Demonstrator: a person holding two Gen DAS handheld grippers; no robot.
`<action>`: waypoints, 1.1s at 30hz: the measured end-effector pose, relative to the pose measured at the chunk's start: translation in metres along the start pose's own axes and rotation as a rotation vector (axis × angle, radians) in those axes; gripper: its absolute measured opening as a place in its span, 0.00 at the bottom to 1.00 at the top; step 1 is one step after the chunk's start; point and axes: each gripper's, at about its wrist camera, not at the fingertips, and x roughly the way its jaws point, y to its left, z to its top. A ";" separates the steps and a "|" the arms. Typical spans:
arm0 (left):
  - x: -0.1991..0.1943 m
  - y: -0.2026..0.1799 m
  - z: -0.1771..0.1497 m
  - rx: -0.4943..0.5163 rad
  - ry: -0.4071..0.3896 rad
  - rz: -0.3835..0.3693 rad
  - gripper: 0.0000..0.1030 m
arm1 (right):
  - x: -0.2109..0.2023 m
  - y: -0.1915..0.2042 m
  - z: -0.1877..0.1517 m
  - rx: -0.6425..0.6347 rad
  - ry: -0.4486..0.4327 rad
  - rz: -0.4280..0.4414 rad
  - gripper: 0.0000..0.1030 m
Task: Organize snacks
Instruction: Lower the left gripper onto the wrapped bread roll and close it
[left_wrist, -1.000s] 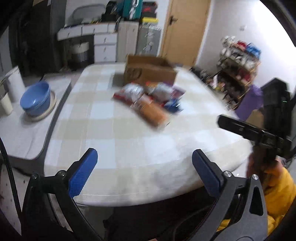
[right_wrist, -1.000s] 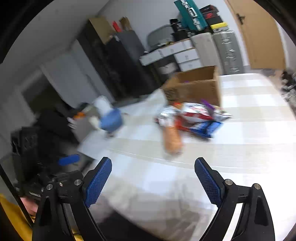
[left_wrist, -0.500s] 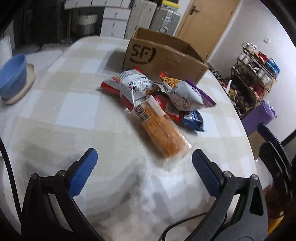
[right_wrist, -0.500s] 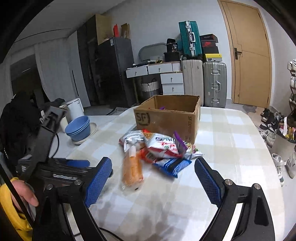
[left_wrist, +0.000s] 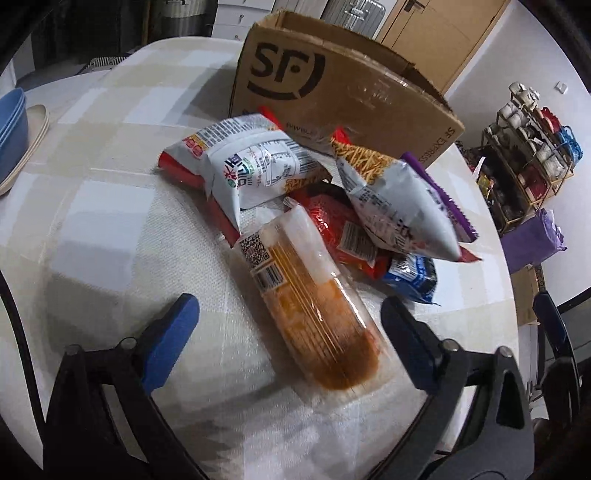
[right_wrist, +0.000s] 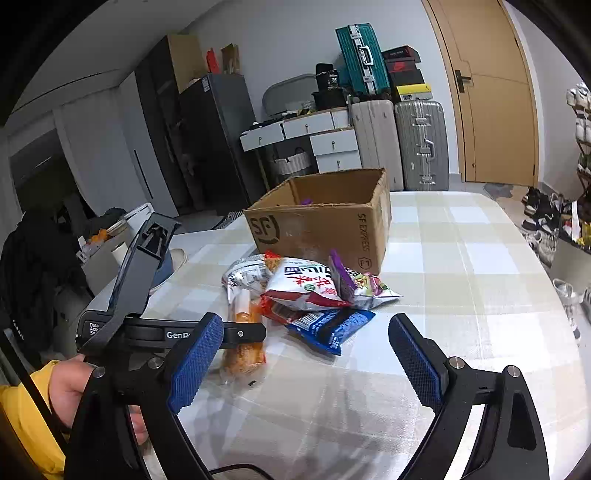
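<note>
- The left gripper (left_wrist: 288, 347), black-framed tongs with blue pads, pointed steeply down at the table with its jaws wide but closing; the pads straddled the near end of the packet and neither one touched the wrapper.
- The long clear-plastic packet of orange biscuits (left_wrist: 310, 306) lay flat on the pale checked tablecloth (left_wrist: 92, 221), its near end between the left pads.
- Its long axis ran away from the tongs towards the pile, slanted up and to the left, so the jaws stood nearly square across its narrow width.
- Its far end touched the heap of white, red and blue snack bags (left_wrist: 258, 170), which lay just in front of the open brown cardboard box (left_wrist: 332, 85).
- The right gripper (right_wrist: 303, 365), of the same build, hung with jaws apart and empty, well short of the heap.
- The left hand was plainly nearer, so the pick looked to be its job.
</note>
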 end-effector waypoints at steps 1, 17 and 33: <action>0.001 0.000 0.003 0.004 -0.014 -0.002 0.86 | 0.001 -0.002 0.000 0.005 0.003 -0.002 0.90; 0.002 0.008 0.002 0.060 -0.035 -0.143 0.34 | 0.020 -0.006 -0.001 0.033 0.068 0.037 0.90; -0.012 0.038 -0.011 0.014 -0.067 -0.197 0.32 | 0.069 0.020 0.041 -0.028 0.156 0.091 0.90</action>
